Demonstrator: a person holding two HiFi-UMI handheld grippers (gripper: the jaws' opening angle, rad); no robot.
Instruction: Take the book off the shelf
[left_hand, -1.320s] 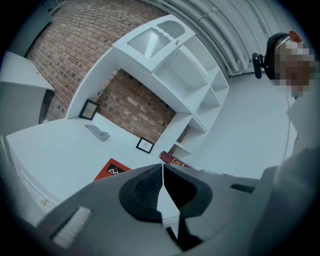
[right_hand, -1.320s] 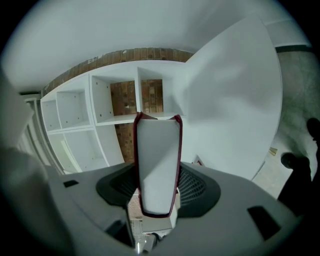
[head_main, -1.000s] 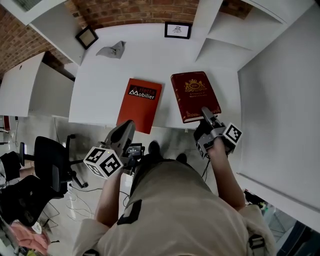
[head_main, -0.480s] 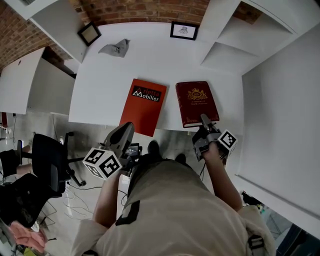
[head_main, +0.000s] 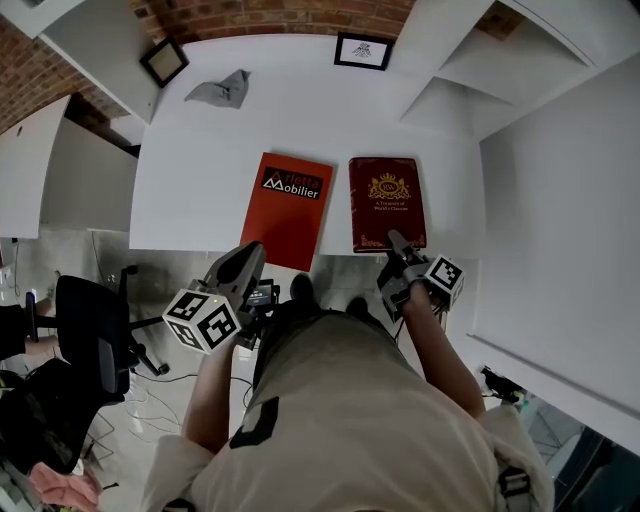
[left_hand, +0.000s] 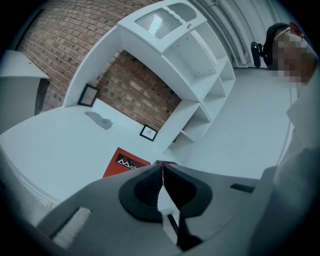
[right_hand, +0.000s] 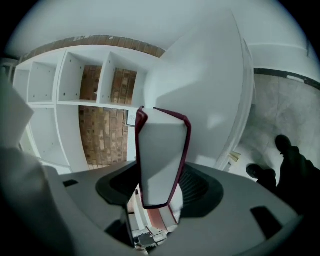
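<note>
While the right gripper has its jaws clamped on the near edge of the red book, flat on the bench beside an orange book, it should probably release only once the book rests fully supported, with the left gripper closed and empty.

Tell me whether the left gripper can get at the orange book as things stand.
Probably yes. The left gripper hangs short of the orange book, with nothing between them; its shut jaws must open first. The right gripper holds the maroon book.
</note>
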